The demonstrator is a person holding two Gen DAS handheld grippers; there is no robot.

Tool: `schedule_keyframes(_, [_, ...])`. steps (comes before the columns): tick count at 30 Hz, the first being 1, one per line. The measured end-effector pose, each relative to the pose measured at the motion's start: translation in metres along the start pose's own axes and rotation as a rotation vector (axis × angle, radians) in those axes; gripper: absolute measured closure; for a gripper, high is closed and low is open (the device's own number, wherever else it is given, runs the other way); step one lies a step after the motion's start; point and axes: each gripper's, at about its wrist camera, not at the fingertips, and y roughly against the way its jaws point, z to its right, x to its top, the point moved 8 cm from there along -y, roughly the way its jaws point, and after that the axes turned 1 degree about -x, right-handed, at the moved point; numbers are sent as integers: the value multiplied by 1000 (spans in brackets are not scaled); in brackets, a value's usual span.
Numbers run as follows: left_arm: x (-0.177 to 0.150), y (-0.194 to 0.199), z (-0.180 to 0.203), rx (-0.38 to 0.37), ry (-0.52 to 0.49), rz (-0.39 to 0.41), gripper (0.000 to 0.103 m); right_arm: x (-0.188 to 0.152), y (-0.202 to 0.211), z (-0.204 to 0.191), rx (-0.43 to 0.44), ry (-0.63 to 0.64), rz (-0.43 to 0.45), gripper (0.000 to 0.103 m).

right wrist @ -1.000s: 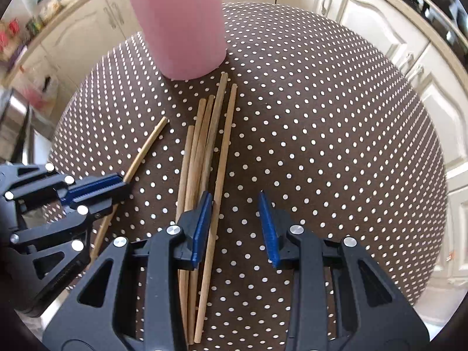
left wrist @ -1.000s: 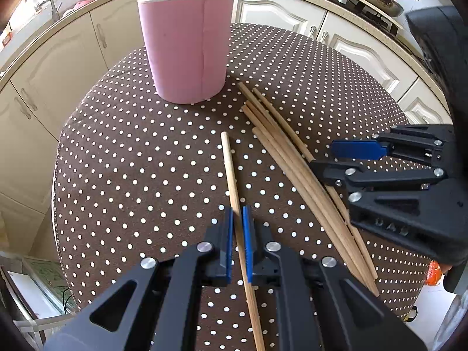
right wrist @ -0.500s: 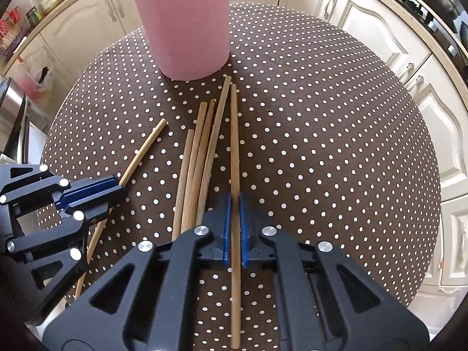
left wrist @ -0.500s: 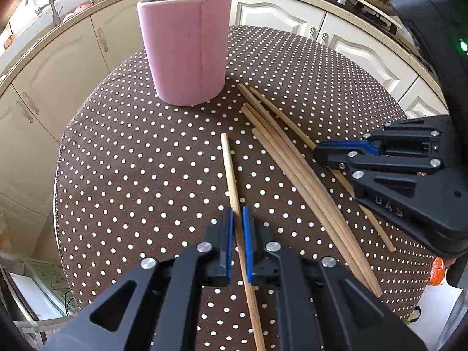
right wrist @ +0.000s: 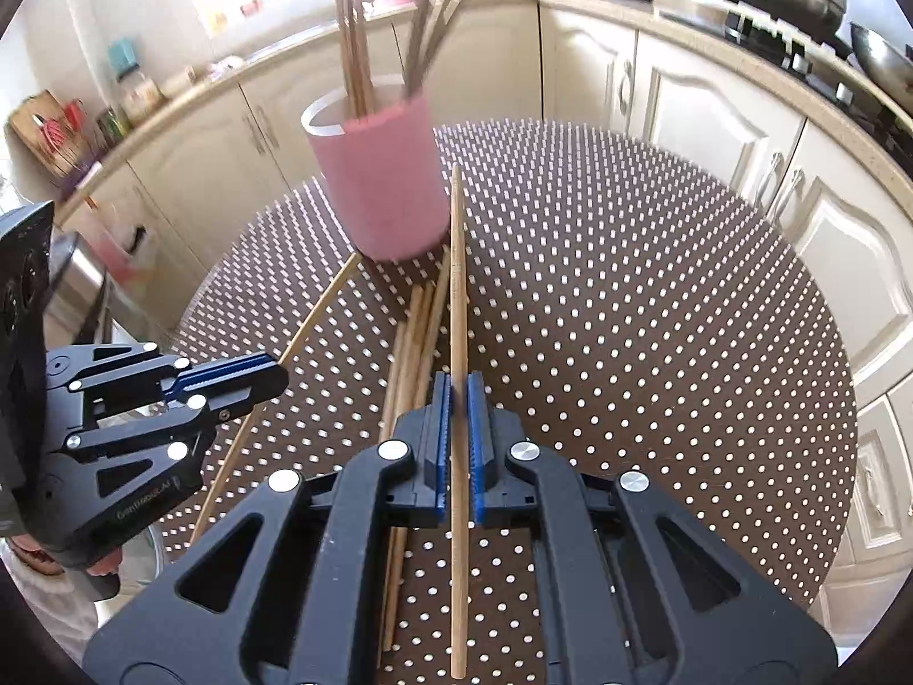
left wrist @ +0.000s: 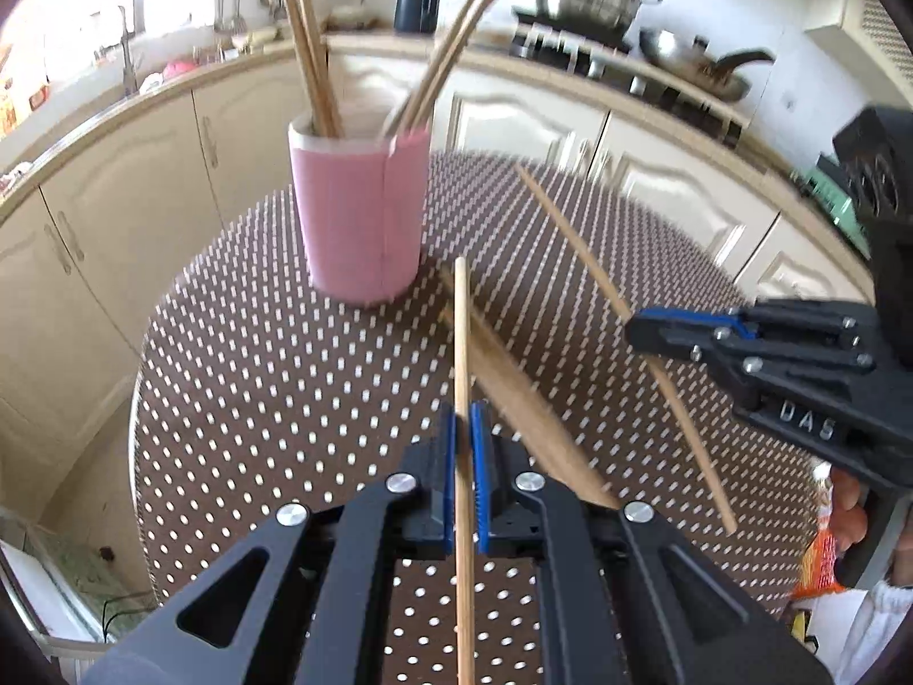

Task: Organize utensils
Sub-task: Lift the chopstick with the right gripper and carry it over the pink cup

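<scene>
A pink holder [left wrist: 359, 205] with several wooden chopsticks stands on the round dotted table [left wrist: 257, 377]; it also shows in the right wrist view [right wrist: 379, 182]. My left gripper [left wrist: 463, 428] is shut on one chopstick [left wrist: 461, 342], lifted off the table and pointing toward the holder. My right gripper [right wrist: 455, 399] is shut on another chopstick [right wrist: 456, 285], also raised; this chopstick shows in the left wrist view [left wrist: 576, 251]. A few loose chopsticks [right wrist: 419, 331] lie on the table between the grippers.
Cream kitchen cabinets [left wrist: 131, 182] and a counter curve around the table. A stove with pots and a pan [left wrist: 702, 68] is at the back right. The table edge [right wrist: 844, 399] drops off on the right.
The right gripper closed on a chopstick. Both grippers have lifted their chopsticks off the table and tilted up toward the holder.
</scene>
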Motion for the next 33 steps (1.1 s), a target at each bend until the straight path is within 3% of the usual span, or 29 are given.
schedule_keyframes(13, [42, 68, 15, 7, -7, 322, 97, 28, 55, -17, 55, 14, 188, 97])
schedule_keyframes(33, [156, 105, -18, 0, 95, 775, 97, 122, 65, -16, 61, -12, 444, 97])
